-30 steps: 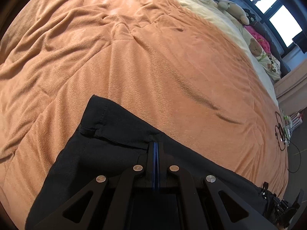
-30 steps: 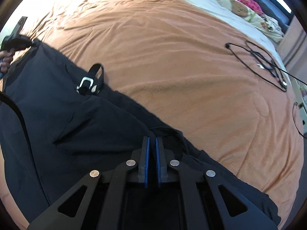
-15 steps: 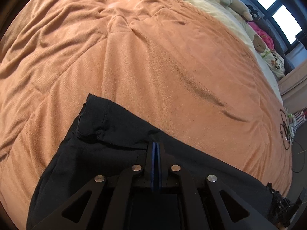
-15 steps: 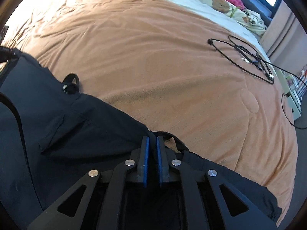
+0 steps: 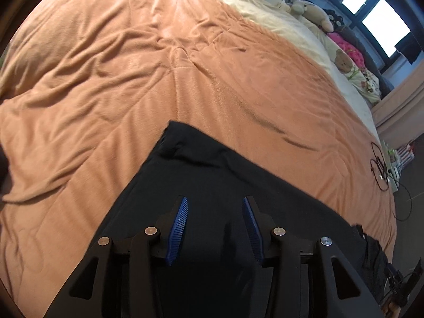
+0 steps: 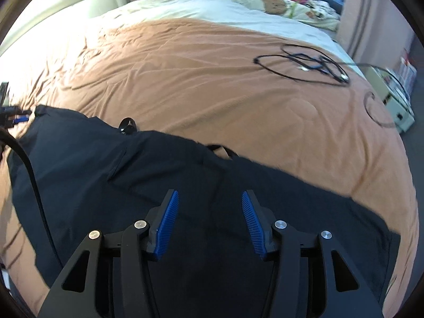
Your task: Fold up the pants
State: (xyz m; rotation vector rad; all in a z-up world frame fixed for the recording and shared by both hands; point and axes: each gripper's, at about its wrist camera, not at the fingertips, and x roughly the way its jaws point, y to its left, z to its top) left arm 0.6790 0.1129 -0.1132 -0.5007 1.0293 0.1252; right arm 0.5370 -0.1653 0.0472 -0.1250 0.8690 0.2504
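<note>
Black pants (image 5: 217, 175) lie flat on an orange blanket (image 5: 132, 66), filling the lower part of both wrist views. My left gripper (image 5: 215, 204) is open above the pants, its blue pads apart and empty. My right gripper (image 6: 210, 198) is open too, above the pants (image 6: 106, 169) near a pocket flap. A strap loop with a buckle (image 6: 127, 127) sticks out at the pants' far edge. The left gripper shows at the left edge of the right wrist view (image 6: 16, 118).
Black cables (image 6: 304, 63) lie coiled on the blanket at the far right. Stuffed toys and pillows (image 5: 344, 55) lie at the head of the bed under a window. A cream sheet (image 6: 212, 10) borders the blanket. A white box (image 6: 392, 100) stands beside the bed.
Both grippers were shut on the pants' fabric and have opened, letting it go. The pants now lie flatter and both grippers have pulled back a little.
</note>
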